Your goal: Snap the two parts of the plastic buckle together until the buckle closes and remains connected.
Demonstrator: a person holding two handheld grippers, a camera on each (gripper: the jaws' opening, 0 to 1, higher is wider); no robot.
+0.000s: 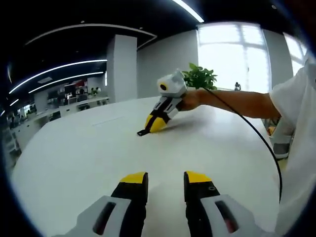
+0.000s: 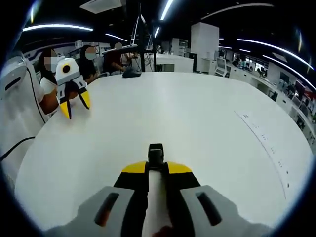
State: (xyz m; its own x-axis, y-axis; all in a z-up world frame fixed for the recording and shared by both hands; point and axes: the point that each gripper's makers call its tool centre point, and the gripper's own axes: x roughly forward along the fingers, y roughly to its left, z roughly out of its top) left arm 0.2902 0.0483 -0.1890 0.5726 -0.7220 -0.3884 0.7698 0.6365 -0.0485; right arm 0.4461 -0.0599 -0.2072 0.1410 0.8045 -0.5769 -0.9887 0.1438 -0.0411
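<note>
White round table (image 1: 89, 153) in an open office.
My right gripper (image 2: 157, 168) pinches a black buckle part (image 2: 156, 153) at the tabletop; my left gripper (image 1: 165, 178) hovers parted, holding nothing.

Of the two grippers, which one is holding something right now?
The right gripper: its jaws are closed on a small black buckle piece down at the white table. The left gripper is open with nothing between its jaws.
</note>
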